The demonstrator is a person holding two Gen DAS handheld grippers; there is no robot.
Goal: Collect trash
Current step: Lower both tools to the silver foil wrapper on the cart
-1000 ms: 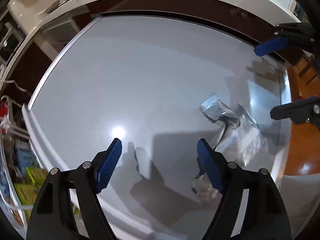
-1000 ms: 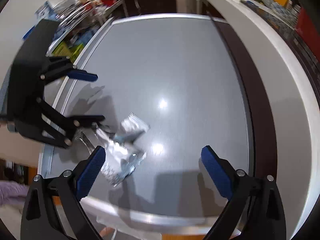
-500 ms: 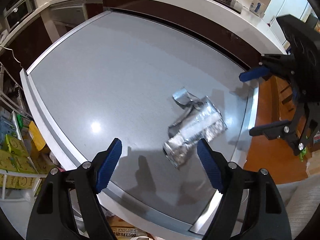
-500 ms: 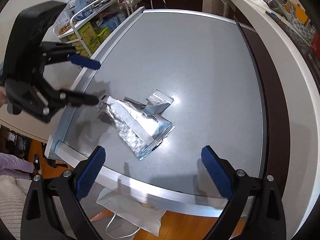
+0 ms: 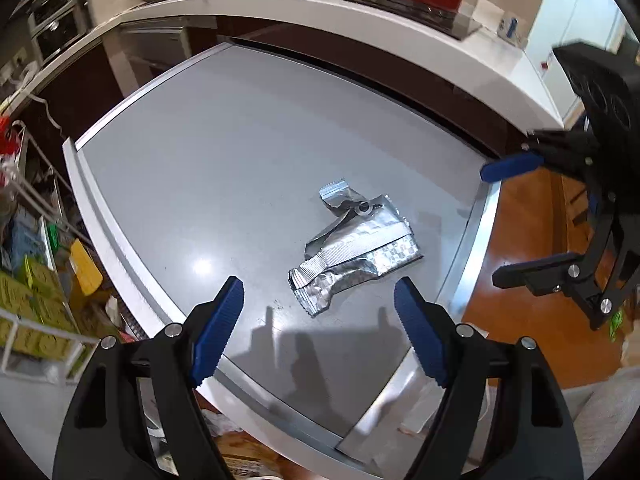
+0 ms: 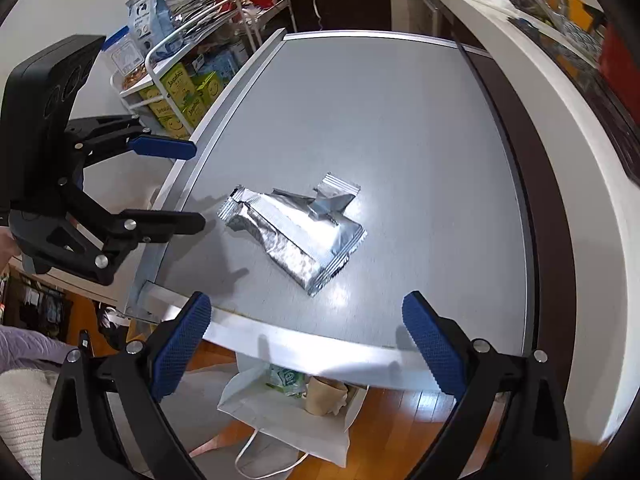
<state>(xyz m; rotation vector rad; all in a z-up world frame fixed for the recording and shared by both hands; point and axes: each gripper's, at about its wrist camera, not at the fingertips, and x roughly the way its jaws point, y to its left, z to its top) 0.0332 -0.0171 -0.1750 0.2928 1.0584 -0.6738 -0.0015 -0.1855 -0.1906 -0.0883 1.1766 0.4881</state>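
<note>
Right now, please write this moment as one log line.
left gripper: open, empty | right gripper: open, empty | foil wrapper: flat on grey table, untouched | white bag: on floor below

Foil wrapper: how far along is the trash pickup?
Some trash already sits in the white bag below. Nothing is in hand: both hand-held grippers, left and right, are open. The foil wrapper lies ungrasped on the grey table.

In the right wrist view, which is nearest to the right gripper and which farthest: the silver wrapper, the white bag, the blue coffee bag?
From the right gripper:
1. White bag, on the floor just below it.
2. Silver wrapper, on the table ahead.
3. Blue coffee bag, on the far left rack.
</note>
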